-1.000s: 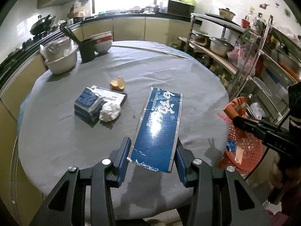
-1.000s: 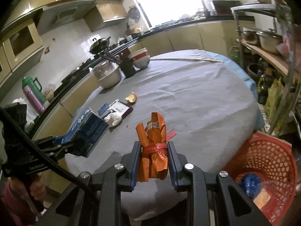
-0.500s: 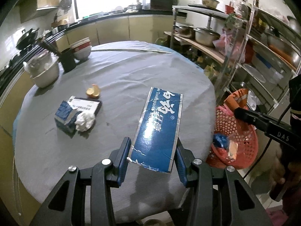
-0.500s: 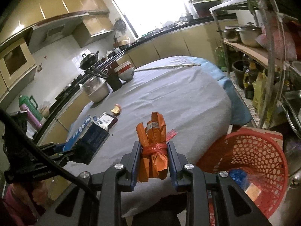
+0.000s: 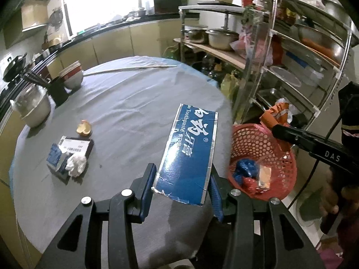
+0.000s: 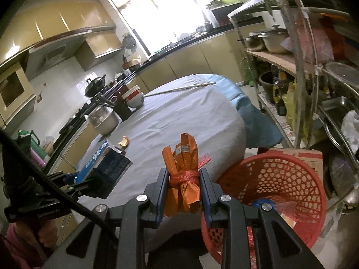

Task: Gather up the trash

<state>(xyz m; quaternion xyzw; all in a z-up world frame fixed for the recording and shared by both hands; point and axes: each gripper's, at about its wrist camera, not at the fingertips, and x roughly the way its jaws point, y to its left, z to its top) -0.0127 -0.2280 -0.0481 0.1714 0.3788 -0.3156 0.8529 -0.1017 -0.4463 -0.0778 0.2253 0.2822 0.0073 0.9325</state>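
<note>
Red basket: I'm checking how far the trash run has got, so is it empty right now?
No. The red basket already holds a crumpled blue wrapper and other scraps on its bottom.

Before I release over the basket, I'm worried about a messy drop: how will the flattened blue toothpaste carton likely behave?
The flattened blue toothpaste carton looks thin and empty, so probably light; it may flutter sideways. It juts out unsupported from the left gripper without sagging, so fairly stiff. It looks long against the red plastic basket, so it could bridge the rim.

Blue toothpaste box (image 5: 188, 157) with white lettering, orange packet (image 6: 184, 170) tied in red, red perforated basket (image 6: 291, 179)
</note>
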